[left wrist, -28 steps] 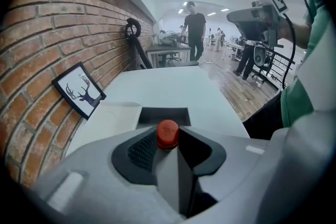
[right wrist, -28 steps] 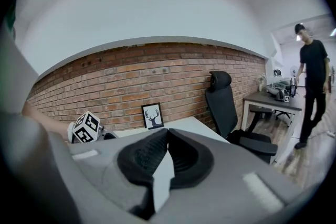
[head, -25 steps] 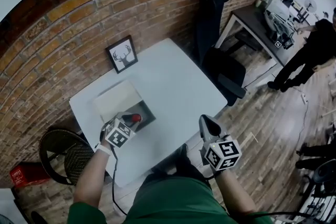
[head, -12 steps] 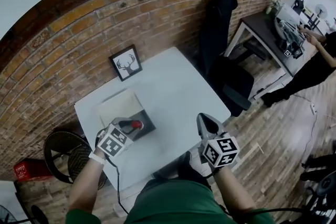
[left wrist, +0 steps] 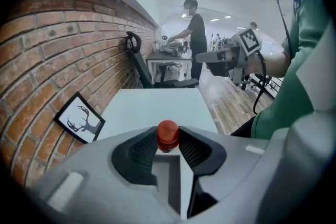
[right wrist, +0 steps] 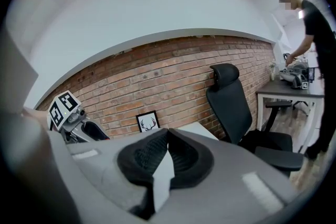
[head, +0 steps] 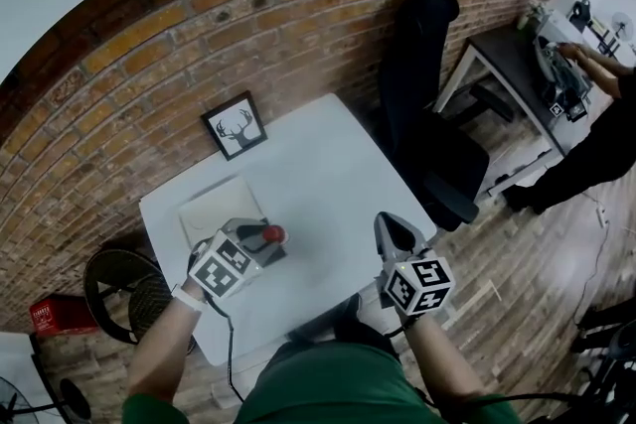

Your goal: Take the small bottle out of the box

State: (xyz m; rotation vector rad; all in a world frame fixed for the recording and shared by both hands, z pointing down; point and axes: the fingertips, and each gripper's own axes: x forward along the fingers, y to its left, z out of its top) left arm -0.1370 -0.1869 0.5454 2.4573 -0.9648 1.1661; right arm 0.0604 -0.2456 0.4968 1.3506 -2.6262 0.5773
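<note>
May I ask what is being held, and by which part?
The left claw holds the small bottle by its red cap; the right claw holds nothing.

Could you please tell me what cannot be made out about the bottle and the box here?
1. The small bottle: the left gripper view shows only its red cap; the jaws of the left gripper hide the body.
2. The box: in the head view the left gripper covers its inside; both gripper views miss it.
3. Things on the far desk: too small in the head view.
</note>
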